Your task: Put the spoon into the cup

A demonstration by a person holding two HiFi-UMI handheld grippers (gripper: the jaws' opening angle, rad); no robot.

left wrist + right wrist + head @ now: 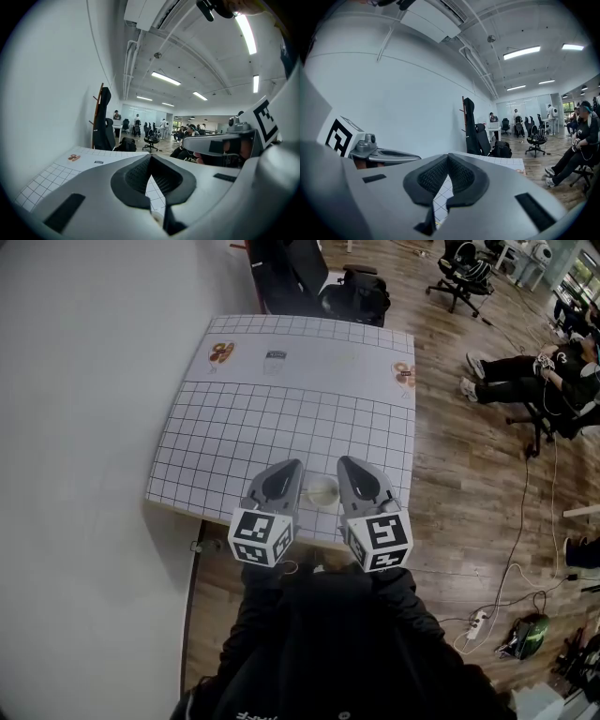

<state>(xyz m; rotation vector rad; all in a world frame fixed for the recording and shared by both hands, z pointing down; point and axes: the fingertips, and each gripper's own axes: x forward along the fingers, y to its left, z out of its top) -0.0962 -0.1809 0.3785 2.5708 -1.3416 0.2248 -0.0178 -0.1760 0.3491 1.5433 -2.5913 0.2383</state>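
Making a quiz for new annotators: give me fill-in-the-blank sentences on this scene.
1. In the head view the cup stands between the two ___.
2. The left gripper has its jaws ___.
3. The right gripper holds ___.
4. The table bears a ___ of squares.
Missing words: grippers; shut; nothing; grid.

My left gripper (pixel 150 157) and right gripper (pixel 448 156) are smooth matt grey plastic with dimpled black pads (pixel 136 176), above a matt white gridded table sheet (pixel 281 418) and a glossy wooden floor (pixel 469 465).
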